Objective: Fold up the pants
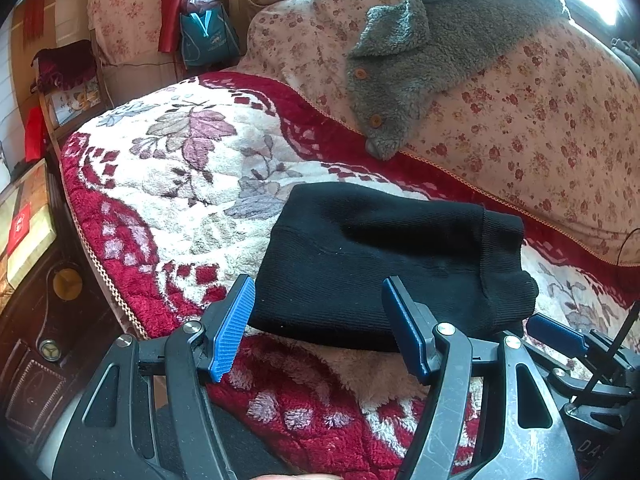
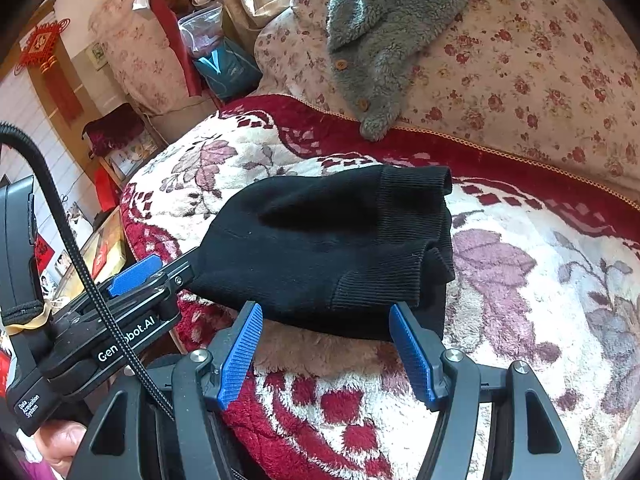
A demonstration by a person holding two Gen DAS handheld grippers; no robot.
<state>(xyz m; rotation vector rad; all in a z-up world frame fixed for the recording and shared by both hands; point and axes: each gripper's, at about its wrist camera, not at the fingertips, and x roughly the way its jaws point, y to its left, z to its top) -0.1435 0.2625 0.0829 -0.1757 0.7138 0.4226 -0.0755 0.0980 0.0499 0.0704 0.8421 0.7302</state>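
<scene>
While the black ribbed knit pants [image 1: 384, 264] lay as a compact folded bundle on the red-and-cream floral plush blanket [image 1: 168, 200], both tools stood spread and empty. Left tool [image 1: 320, 320] and right tool [image 2: 328, 344] sat just short of the near edge; judged near finished, best completed by pressing layers flat and squaring the cuffs.

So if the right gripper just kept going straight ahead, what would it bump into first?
Most likely the folded black pants. The open right gripper points at their near edge on the floral blanket, though depth is hard to judge.

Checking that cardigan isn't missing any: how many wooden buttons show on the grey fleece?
2: one button higher on the grey fleece edge, another button near its lower tip. Folds may hide more.
</scene>
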